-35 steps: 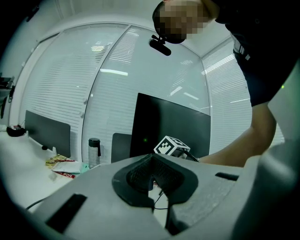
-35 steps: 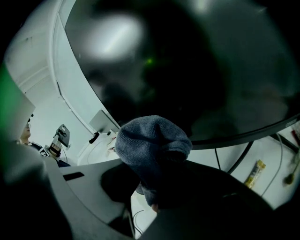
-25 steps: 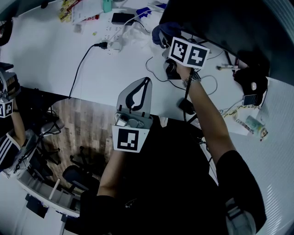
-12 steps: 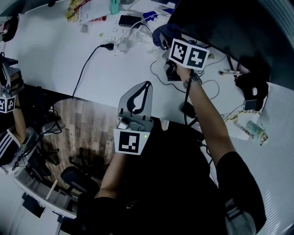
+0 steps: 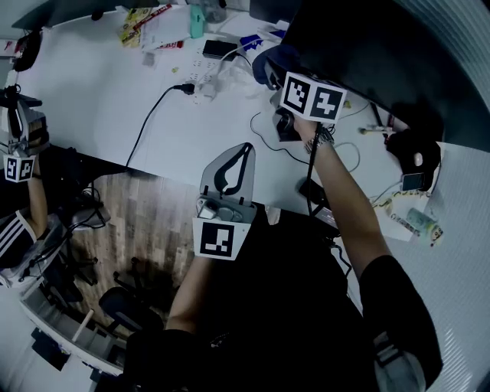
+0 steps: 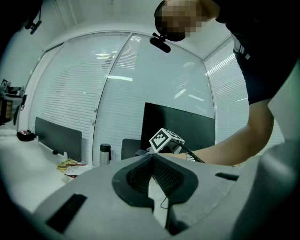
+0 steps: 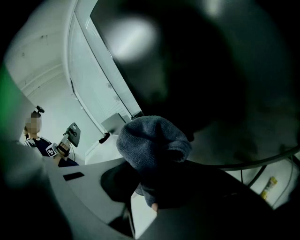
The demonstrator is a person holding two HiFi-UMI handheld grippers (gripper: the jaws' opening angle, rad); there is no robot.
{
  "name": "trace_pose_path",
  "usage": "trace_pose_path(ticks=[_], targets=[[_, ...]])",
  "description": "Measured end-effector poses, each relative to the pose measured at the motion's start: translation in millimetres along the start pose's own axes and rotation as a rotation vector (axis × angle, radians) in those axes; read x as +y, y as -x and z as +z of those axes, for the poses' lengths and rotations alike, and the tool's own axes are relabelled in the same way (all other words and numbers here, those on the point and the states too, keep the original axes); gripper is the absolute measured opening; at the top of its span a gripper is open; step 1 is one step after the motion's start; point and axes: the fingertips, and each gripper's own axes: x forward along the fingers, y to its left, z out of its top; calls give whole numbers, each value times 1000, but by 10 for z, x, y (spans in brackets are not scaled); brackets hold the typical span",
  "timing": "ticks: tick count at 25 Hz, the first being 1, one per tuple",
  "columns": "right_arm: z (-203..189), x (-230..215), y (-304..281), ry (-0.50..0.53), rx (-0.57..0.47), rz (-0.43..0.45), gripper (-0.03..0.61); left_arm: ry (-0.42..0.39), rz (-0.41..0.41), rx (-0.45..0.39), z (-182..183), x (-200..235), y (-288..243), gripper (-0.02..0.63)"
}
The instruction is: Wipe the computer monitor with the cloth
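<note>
The dark monitor (image 5: 383, 53) stands at the upper right of the white desk (image 5: 92, 84). My right gripper (image 5: 279, 76) is shut on a blue-grey cloth (image 5: 268, 61), held against the monitor's lower left edge. In the right gripper view the bunched cloth (image 7: 152, 150) sits between the jaws of the right gripper (image 7: 154, 187), with the black screen (image 7: 197, 61) right behind it. My left gripper (image 5: 243, 149) hovers over the desk's near edge, shut with nothing in it. In the left gripper view the tips of the left gripper (image 6: 152, 157) meet.
A white power strip (image 5: 203, 65) and its black cable (image 5: 149, 122) lie left of the monitor. A phone (image 5: 220, 48) and packets (image 5: 145, 19) are at the back. A black mouse (image 5: 417, 159) and a tube (image 5: 417, 222) lie at the right. Another person (image 5: 19, 199) is at the far left.
The head view has drifted, so the desk sits slightly lower in frame. The right gripper keeps the cloth at the monitor's lower left edge. The left gripper stays shut.
</note>
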Motion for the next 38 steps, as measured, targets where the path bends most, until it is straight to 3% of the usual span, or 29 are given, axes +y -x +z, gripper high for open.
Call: trace_pose_path(ticks=[27, 38], targets=[[1057, 732, 777, 139, -181, 72, 81, -23, -17, -134, 535, -255, 154, 6], [1603, 1101, 1224, 195, -283, 119, 81, -31, -29, -152, 657, -315, 207, 6]])
